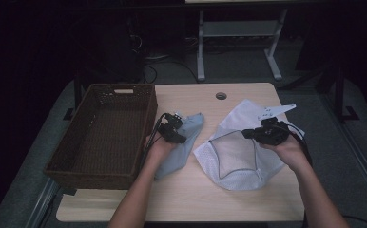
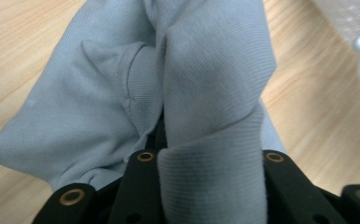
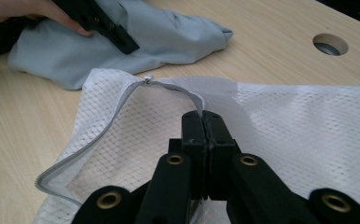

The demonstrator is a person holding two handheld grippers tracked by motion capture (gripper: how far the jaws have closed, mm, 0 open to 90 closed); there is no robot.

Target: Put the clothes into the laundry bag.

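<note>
On the table, right fingers [image 3: 205,122] grip the open mesh bag's [image 1: 234,156] rim; left fingers [image 2: 211,154] clench grey cloth [image 1: 184,137] beside the wicker basket [image 1: 101,137].

One pale blue garment [image 1: 181,142], bunched on one wooden table [image 1: 181,199]. One white mesh laundry bag [image 1: 241,161], unzipped, with one grey zip edge along its mouth. One dark woven basket [image 1: 101,133] at the table's left side, with one handle slot visible in its far wall. One round cable hole [image 1: 221,96] in the tabletop. Two black handheld grippers: left gripper [image 1: 172,130], right gripper [image 1: 262,134]. Two forearms entering from below. One grey three-cornered plate [image 1: 276,111].
</note>
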